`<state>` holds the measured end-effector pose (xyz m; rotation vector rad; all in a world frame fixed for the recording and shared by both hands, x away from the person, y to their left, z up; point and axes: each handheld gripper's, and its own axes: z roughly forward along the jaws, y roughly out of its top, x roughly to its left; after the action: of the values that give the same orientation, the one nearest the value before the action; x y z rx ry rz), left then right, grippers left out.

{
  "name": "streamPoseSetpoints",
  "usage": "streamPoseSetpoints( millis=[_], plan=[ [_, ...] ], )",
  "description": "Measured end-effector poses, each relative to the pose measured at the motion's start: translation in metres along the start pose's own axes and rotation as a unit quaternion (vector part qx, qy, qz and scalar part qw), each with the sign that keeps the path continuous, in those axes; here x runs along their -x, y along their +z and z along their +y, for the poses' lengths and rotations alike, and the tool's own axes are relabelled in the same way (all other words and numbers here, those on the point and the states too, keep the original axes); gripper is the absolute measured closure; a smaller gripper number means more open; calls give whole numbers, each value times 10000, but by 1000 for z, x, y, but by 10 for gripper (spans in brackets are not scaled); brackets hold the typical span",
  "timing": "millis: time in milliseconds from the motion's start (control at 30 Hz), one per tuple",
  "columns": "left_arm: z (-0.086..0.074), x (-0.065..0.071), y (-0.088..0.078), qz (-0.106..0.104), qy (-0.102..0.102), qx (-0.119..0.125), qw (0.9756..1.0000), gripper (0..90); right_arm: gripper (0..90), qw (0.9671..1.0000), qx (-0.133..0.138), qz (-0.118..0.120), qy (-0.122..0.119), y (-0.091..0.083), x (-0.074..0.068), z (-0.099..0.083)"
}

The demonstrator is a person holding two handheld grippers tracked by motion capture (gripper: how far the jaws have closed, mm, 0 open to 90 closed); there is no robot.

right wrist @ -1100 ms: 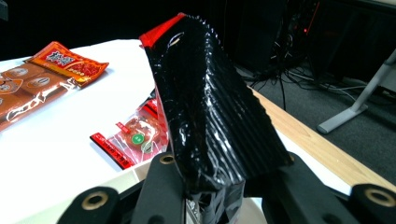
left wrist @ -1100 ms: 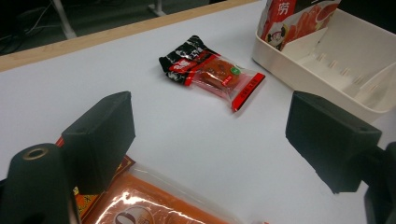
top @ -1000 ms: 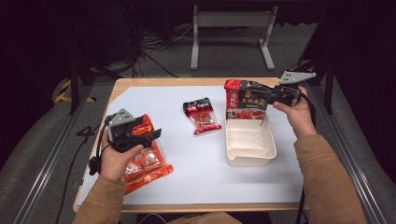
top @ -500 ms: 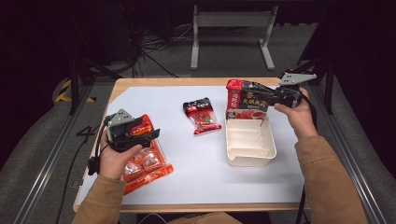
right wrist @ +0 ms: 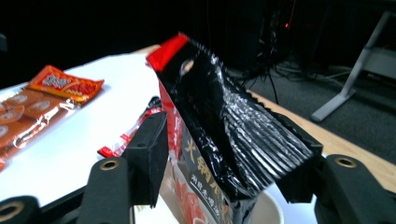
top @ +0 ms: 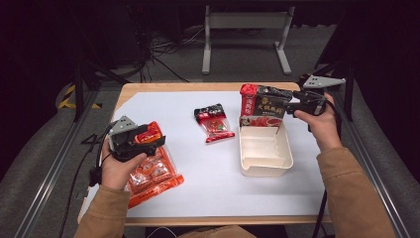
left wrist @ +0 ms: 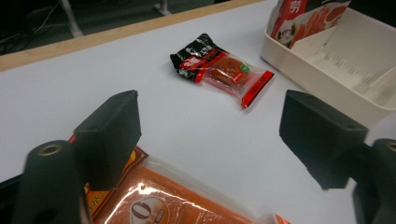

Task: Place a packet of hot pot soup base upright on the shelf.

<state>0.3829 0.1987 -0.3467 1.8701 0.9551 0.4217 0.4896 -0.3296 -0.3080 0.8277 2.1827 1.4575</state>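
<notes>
My right gripper (top: 286,106) (right wrist: 224,163) is shut on a large black and red snack bag (top: 261,106) (right wrist: 224,121) and holds it upright over the far end of a white divided tray (top: 265,170) (left wrist: 317,70). The bag's lower edge hides the tray's far wall. My left gripper (top: 154,141) (left wrist: 215,126) is open, its jaws wide apart with nothing between them, just above an orange packet of snacks (top: 154,174) (left wrist: 177,205) at the left. A small black and red packet (top: 213,122) (left wrist: 219,70) lies flat mid-table.
A white sheet (top: 213,183) covers the wooden table, whose front edge (top: 223,219) is near my forearms. A metal stand (top: 245,22) and cables lie on the floor beyond the far edge. Metal rails run along both sides.
The right gripper has shifted the bag very slightly over the tray's far end. The left gripper has drifted a little to the left above the orange packet.
</notes>
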Motion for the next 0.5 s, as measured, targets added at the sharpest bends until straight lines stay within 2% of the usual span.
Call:
streamPoseSetpoints(
  millis=[167, 367, 500],
  plan=[
    [1, -2, -3, -22, 72, 91, 9999, 262, 403, 9997, 237, -68, -26, -14, 0, 3],
    [1, -9, -10, 92, -9, 140, 9999, 244, 398, 9984, 428, -371, -88, -32, -2, 5],
    [-1, -14, -14, 150, -56, 182, 9997, 244, 393, 9971, 590, -455, -150, -44, -10, 7]
  ],
)
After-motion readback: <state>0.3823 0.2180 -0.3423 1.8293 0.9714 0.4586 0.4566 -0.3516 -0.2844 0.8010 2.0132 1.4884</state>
